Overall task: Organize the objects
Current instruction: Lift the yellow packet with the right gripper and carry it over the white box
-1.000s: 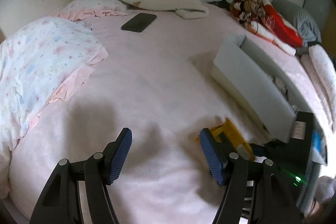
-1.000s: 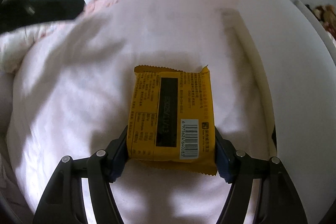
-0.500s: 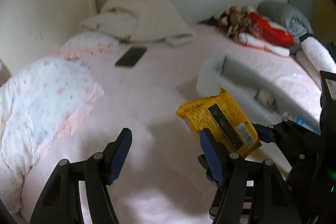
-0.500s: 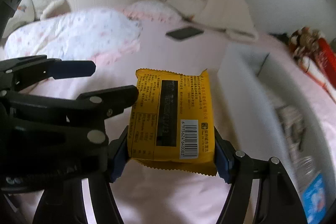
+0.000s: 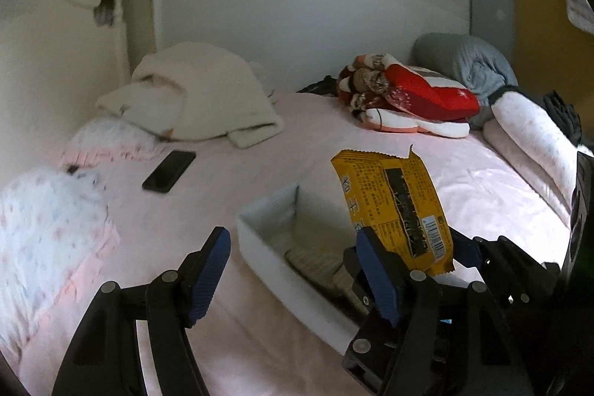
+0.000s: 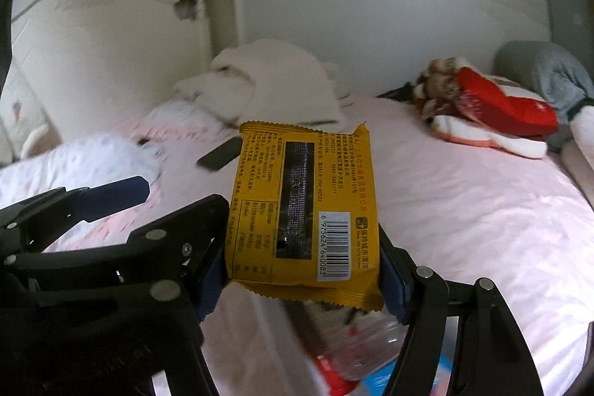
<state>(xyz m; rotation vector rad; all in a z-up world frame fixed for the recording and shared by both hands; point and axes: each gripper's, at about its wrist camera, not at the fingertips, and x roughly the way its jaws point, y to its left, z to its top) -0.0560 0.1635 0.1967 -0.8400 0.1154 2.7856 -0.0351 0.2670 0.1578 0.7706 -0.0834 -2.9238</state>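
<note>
Yellow snack packet (image 6: 302,210) pinched at side edges by right gripper (image 6: 302,279), held in air above white storage box (image 5: 260,247) near bed's front edge. Packet looks light, crinkly, slippery film; side grip low on pack seems right. Left gripper (image 5: 293,270) spread, jaws just opening, nothing between. Pink sheet (image 5: 282,151) mid-bed bare; black phone (image 5: 169,170) toward headboard side.

Open sheet (image 5: 260,166) between phone (image 5: 169,170), tray (image 5: 282,270)
</note>
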